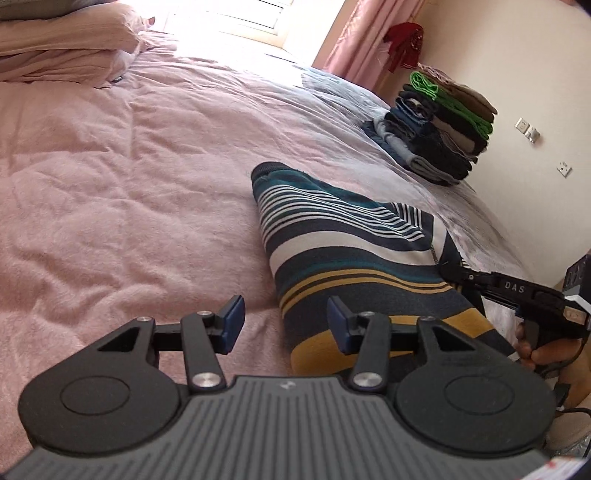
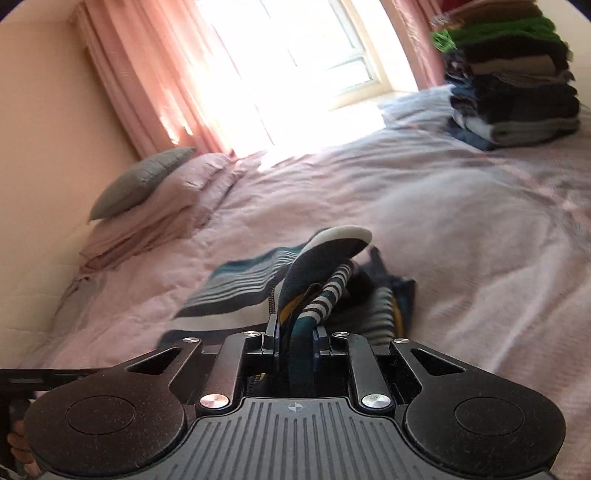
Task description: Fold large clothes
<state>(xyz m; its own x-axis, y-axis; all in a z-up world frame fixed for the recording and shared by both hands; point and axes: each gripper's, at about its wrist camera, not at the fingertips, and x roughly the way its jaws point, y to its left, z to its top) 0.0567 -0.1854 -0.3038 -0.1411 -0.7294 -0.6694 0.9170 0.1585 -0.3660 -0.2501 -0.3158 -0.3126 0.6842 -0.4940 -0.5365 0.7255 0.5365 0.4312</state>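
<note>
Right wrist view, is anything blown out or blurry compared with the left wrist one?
Right wrist view: the window is blown out white, and the folded clothes stack and pink bedspread are smeared by motion blur. Left wrist view: sharper, the striped garment crisp, glare only at the window; fisheye bending in both.

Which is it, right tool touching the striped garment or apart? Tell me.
Touching. The right wrist view shows the right tool with both pads pressed on a bunched fold of the striped garment, lifting it off the pink bedcover.
</note>
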